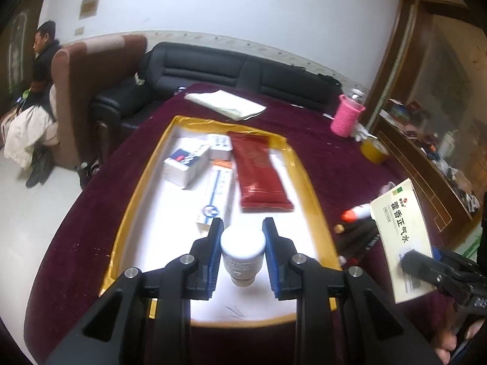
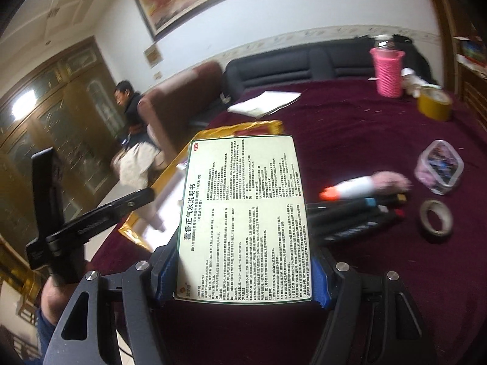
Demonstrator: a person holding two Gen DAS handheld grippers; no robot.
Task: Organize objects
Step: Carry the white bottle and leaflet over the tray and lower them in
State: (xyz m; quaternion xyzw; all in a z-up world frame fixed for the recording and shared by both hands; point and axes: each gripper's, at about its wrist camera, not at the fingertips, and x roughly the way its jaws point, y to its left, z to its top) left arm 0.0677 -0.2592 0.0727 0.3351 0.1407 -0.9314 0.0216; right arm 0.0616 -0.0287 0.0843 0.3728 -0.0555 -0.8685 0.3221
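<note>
We are holding our left gripper [image 1: 242, 245] angled down over the gold-rimmed tray [image 1: 143, 164], its blue pads clamping a small white bottle [image 1: 242, 251], while our right gripper [image 2: 243, 269], just right of that tray, is gripping a printed medicine box [image 2: 246, 213].

Both wrist views are dim and warm-toned, with strong fisheye bending and black vignetted corners. In the left view the white tray floor [image 1: 170, 243] is blown out by glare, while the maroon tablecloth [image 1: 319, 158] around it sinks dark. The right view shows bright overexposed patches on the wooden doors [image 2: 21, 106] and motion blur smearing the orange-tipped marker [image 2: 359, 188] and the seated person [image 2: 131, 103].
</note>
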